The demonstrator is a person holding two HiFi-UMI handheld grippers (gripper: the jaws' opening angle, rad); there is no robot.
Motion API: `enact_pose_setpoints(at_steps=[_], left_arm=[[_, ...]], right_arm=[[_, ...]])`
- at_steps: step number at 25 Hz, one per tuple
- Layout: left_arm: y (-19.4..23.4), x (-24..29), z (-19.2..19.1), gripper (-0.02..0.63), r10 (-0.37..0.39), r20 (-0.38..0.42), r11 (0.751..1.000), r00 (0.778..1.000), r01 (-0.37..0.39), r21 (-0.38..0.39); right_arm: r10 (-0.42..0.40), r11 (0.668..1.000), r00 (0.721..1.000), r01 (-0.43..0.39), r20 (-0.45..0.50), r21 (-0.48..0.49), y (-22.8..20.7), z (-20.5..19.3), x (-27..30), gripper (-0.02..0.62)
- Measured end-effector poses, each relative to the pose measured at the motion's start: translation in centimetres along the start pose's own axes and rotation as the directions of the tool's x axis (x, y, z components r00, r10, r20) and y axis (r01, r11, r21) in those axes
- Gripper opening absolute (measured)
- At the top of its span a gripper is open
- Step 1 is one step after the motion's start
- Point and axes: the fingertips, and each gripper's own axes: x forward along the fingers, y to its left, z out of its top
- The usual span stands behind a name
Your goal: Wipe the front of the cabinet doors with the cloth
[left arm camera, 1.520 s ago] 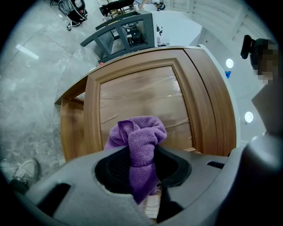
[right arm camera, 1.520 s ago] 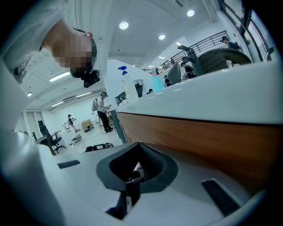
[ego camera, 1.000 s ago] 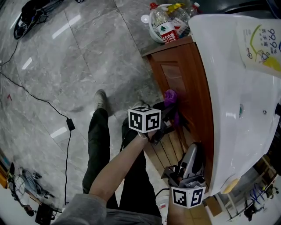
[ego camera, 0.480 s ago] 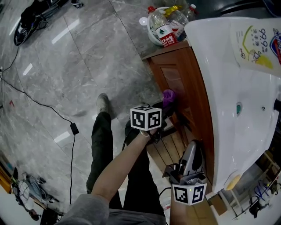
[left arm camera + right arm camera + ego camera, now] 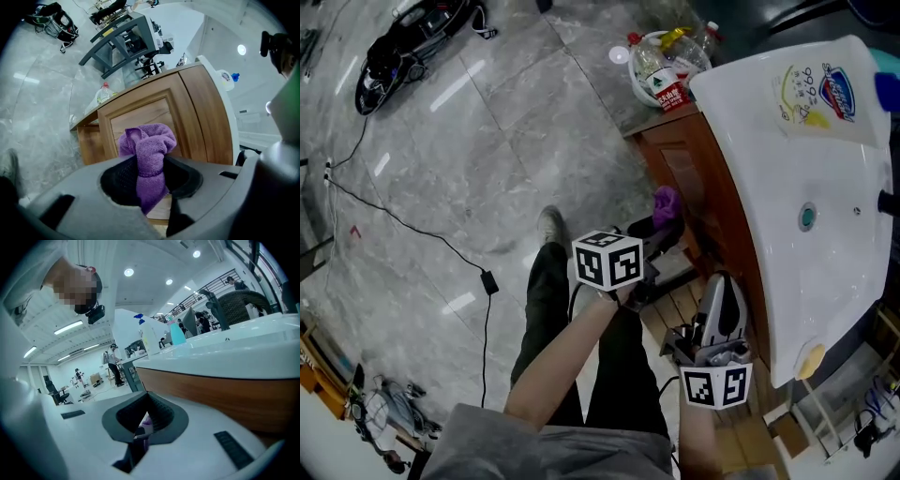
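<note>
My left gripper (image 5: 661,232) is shut on a bunched purple cloth (image 5: 666,201), which sits against the front of the brown wooden cabinet door (image 5: 680,173). In the left gripper view the cloth (image 5: 147,152) sticks up between the dark pads of my left gripper (image 5: 150,176), with the panelled door (image 5: 140,115) right behind it. My right gripper (image 5: 722,289) hangs lower, close under the white counter's edge, with its jaws together and nothing in them. In the right gripper view, my right gripper (image 5: 143,422) faces along the cabinet's wooden front (image 5: 211,390).
A white basin top (image 5: 769,141) with a drain covers the cabinet. A basket of plastic bottles (image 5: 666,58) stands on the floor past the cabinet's far end. A black cable (image 5: 441,239) crosses the grey tiles. The person's leg and shoe (image 5: 551,225) are left of the door.
The head view has swung, so the cabinet sits further right. The left gripper still holds the cloth at the door, slightly nearer its far end. The right gripper stays by the counter edge.
</note>
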Motion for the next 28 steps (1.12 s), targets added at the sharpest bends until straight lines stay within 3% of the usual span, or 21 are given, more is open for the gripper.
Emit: enact_pose_setpoints(at_steps=[8, 14, 20, 25, 28], left_arm=[[-4.6, -3.1, 1.9, 0.124, -0.034, 0.011, 0.998, 0.999, 0.034, 0.050], [-10.3, -6.3, 5.1, 0.124, -0.047, 0.043, 0.983, 0.998, 0.039, 0.179], [-16.4, -10.5, 8.5, 0.124, -0.033, 0.075, 0.938, 0.997, 0.004, 0.347], [-21.5, -13.6, 10.8, 0.124, -0.039, 0.113, 0.901, 0.993, -0.014, 0.433], [-24.7, -15.2, 11.6, 0.124, -0.047, 0.133, 0.867, 0.990, -0.026, 0.498]], right_arm=[[0.029, 1.000, 0.999, -0.028, 0.033, -0.012, 2.6, 2.9, 0.3, 0.009], [0.060, 0.998, 0.997, -0.058, 0.057, -0.036, 4.3, 6.5, 0.6, 0.009], [0.098, 0.993, 0.993, -0.093, 0.061, -0.068, 6.3, 10.6, 0.6, 0.009], [0.120, 0.989, 0.990, -0.112, 0.081, -0.092, 8.1, 14.4, 0.4, 0.009], [0.136, 0.986, 0.986, -0.126, 0.097, -0.107, 9.4, 16.8, 0.0, 0.009]])
